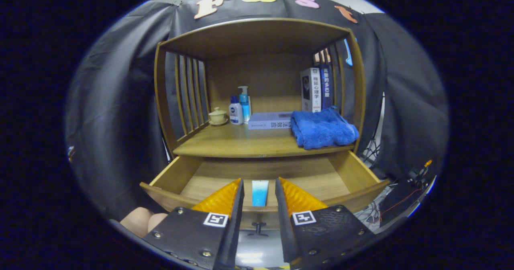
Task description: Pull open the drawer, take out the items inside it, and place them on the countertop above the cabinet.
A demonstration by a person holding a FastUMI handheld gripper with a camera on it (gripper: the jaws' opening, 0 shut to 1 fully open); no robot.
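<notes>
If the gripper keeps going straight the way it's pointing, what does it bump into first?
Probably the light blue item lying in the open drawer, seen between the open gripper fingers. Depth is hard to judge here.

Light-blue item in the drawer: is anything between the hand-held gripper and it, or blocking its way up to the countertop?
Nothing visible blocks the hand-held gripper; its open fingers frame the light-blue item in the open drawer. On the countertop, the blue towel fills the right side; the front-left is bare.
</notes>
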